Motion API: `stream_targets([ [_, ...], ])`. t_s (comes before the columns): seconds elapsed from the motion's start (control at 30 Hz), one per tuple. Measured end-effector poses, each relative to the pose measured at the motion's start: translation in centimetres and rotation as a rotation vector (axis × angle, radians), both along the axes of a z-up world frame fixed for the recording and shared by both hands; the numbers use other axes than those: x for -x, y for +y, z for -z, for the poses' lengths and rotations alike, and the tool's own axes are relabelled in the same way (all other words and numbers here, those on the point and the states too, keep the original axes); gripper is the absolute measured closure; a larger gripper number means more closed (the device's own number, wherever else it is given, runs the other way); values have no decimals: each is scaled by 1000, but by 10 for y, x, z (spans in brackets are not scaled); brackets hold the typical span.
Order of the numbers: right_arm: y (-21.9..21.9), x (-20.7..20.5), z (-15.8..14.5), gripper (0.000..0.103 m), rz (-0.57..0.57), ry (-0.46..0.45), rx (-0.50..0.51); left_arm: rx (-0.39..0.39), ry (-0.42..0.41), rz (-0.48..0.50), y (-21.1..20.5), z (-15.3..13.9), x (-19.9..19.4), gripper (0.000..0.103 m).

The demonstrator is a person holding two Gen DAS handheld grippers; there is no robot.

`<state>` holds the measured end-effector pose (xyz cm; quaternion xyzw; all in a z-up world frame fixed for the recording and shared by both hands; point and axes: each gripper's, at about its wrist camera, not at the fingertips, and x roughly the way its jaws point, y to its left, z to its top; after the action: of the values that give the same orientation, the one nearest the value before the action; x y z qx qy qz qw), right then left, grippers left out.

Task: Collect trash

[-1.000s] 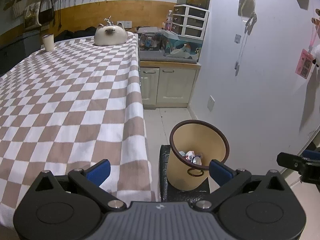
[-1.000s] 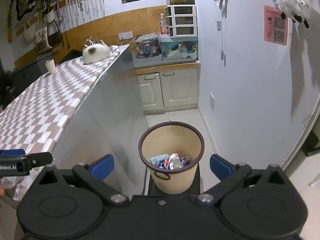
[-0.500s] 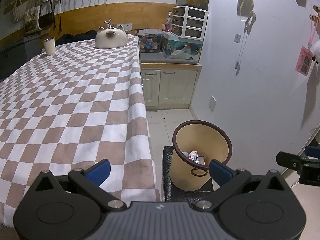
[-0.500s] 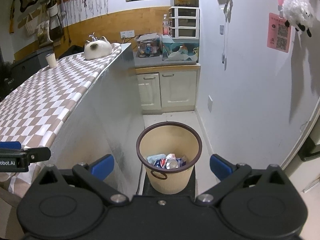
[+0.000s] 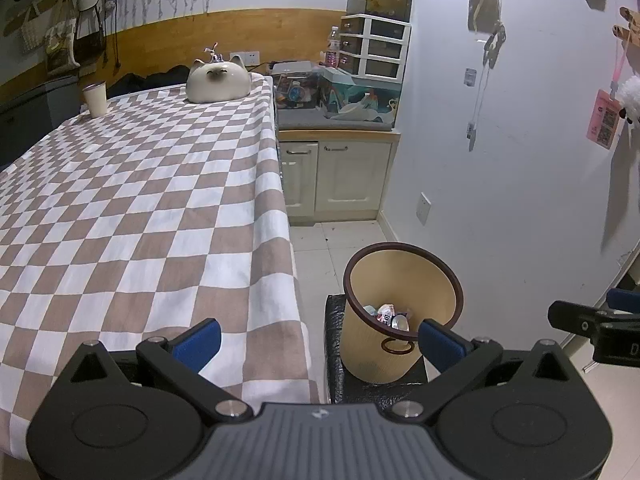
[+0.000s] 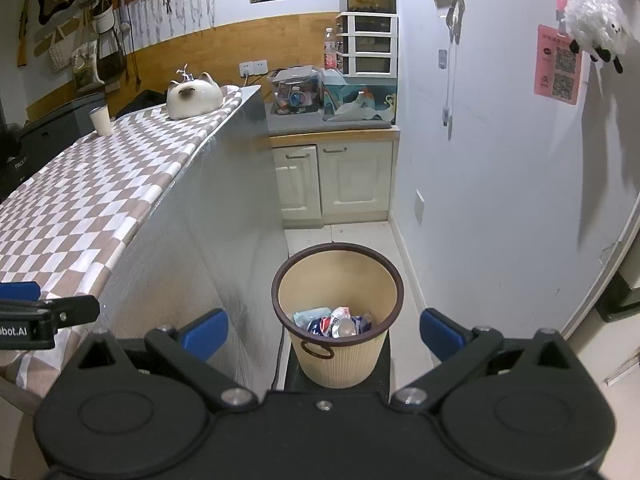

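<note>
Both pairs of fingers stand wide apart with nothing between them. The left gripper (image 5: 318, 338) hangs over the near right corner of the table (image 5: 132, 216); the right gripper (image 6: 322, 330) hangs above the bin (image 6: 336, 320), which stands on a dark stand on the floor just right of the table. The trash (image 6: 334, 322), wrappers and what looks like a can, lies in the bottom of the bin.

On the table only a cup (image 5: 95, 99) at the far left and a cat-shaped pot (image 5: 218, 84) at the far end show; no loose trash is visible there, so the collecting looks done or nearly so.

The risk from here is small. A low sweep of either gripper could catch the bin's rim and tip it off its narrow stand, spilling the contents. A careless reach along the table could drag the cloth or take the cup for trash.
</note>
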<state>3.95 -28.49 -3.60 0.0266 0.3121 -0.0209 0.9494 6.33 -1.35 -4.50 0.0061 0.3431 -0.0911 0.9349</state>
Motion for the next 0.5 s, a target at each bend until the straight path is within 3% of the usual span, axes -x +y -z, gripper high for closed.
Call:
stream_targets([
  [0.5,-1,0,0,0,-1,2,-1,1,2,5,1,1,0,0],
])
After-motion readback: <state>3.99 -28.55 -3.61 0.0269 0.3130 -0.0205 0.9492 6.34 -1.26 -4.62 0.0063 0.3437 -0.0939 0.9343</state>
